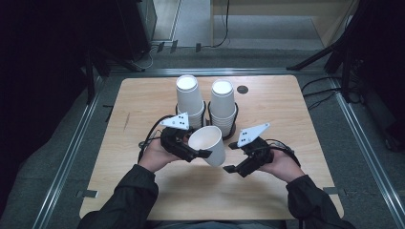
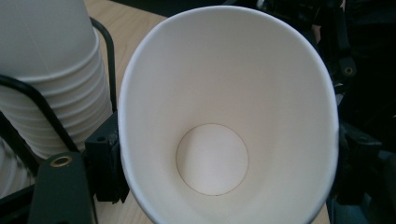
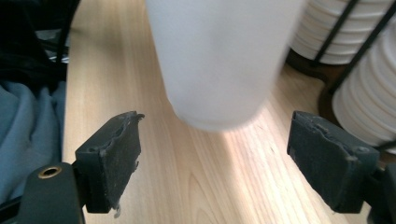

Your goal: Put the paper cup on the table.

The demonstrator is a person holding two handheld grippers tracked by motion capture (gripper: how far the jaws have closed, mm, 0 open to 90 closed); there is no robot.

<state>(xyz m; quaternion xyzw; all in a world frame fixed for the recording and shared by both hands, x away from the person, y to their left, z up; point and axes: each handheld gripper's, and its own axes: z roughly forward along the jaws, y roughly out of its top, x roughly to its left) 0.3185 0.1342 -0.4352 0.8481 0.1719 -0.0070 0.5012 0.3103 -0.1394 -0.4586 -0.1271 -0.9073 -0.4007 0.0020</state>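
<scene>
My left gripper (image 1: 203,151) is shut on a single white paper cup (image 1: 208,143), held tilted above the wooden table (image 1: 138,109). In the left gripper view I look into the cup's open mouth (image 2: 219,116), with the black pads (image 2: 105,158) pressing on its sides. My right gripper (image 1: 231,157) stands open just right of the cup's base, apart from it. In the right gripper view the cup's closed bottom (image 3: 219,60) hangs blurred ahead of the spread fingers (image 3: 112,163). Behind stand two stacks of upturned white cups (image 1: 187,98) (image 1: 223,102) in black wire holders.
A small black round grommet (image 1: 242,89) sits at the table's far edge. The cup stacks (image 2: 46,70) lie close to my left gripper and appear at the right of the right gripper view (image 3: 369,93). Bare wood (image 1: 200,191) spreads in front of both hands.
</scene>
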